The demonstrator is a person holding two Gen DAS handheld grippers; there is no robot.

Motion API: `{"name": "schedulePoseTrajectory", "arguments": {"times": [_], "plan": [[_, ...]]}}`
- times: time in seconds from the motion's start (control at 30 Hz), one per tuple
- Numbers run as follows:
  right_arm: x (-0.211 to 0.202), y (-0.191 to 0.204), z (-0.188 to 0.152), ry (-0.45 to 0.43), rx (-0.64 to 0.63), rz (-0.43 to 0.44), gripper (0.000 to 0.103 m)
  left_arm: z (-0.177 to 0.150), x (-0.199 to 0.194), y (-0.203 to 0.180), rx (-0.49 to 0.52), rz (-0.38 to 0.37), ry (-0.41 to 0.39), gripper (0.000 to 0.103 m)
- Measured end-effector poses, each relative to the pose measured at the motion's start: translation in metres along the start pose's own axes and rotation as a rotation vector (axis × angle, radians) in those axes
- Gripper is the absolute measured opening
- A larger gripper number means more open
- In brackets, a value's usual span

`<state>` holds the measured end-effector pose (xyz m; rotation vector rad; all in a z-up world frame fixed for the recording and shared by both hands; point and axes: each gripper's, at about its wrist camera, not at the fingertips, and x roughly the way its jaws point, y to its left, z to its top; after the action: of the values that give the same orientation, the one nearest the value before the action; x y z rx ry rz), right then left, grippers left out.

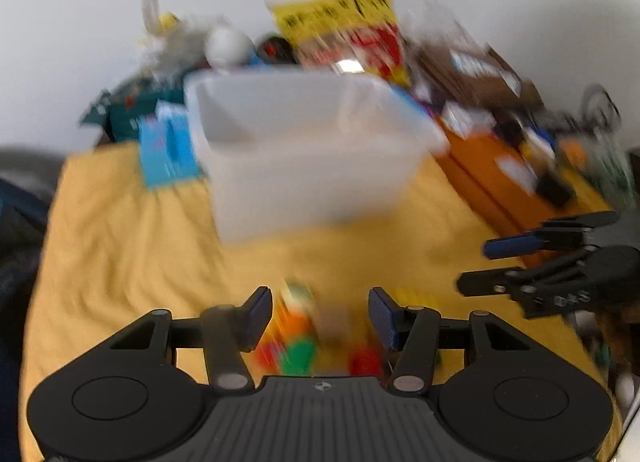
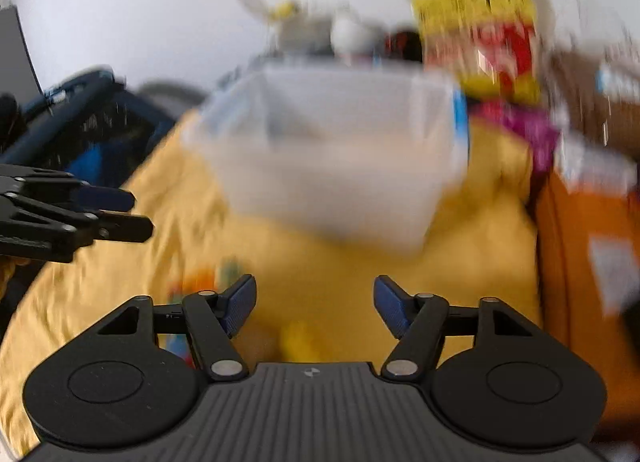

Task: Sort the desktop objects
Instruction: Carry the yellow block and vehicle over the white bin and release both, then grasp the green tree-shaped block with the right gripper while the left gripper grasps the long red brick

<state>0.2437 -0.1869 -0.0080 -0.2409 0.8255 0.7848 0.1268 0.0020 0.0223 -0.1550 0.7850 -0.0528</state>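
Note:
Both views are blurred by motion. A translucent white bin [image 1: 304, 150] stands on the yellow cloth [image 1: 120, 230]; it also shows in the right wrist view [image 2: 340, 158]. My left gripper [image 1: 320, 312] is open over small coloured toys [image 1: 298, 342], red, green and orange, lying on the cloth. My right gripper [image 2: 314, 302] is open above the cloth, with a small yellow object [image 2: 298, 336] below it and blurred coloured toys [image 2: 200, 282] to its left. Each gripper shows at the edge of the other's view, the right one [image 1: 476, 266] and the left one [image 2: 138, 214].
A yellow and red packet [image 1: 348, 26] stands behind the bin. A blue box [image 1: 166, 150] sits left of the bin. An orange box [image 1: 496, 174] with clutter lies to the right. A white wall is behind.

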Motion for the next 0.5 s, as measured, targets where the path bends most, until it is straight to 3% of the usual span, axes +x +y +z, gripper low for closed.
{"name": "schedulePoseTrajectory", "arguments": {"times": [0.13,0.23,0.3,0.5], "plan": [[0.017,0.008,-0.048,0.095,0.06,0.015,0.06,-0.046,0.013,-0.022,0.012,-0.047,0.089,0.056],[0.027,0.014,-0.058,0.097,0.073,0.021,0.06,-0.061,0.022,-0.032,0.042,-0.056,0.114,0.055],[0.03,0.015,-0.058,0.087,0.095,0.03,0.06,-0.064,0.031,-0.033,0.038,-0.048,0.133,0.05],[0.043,0.015,-0.061,0.088,0.141,0.03,0.06,-0.061,0.05,-0.032,-0.014,-0.032,0.132,0.049]]}}
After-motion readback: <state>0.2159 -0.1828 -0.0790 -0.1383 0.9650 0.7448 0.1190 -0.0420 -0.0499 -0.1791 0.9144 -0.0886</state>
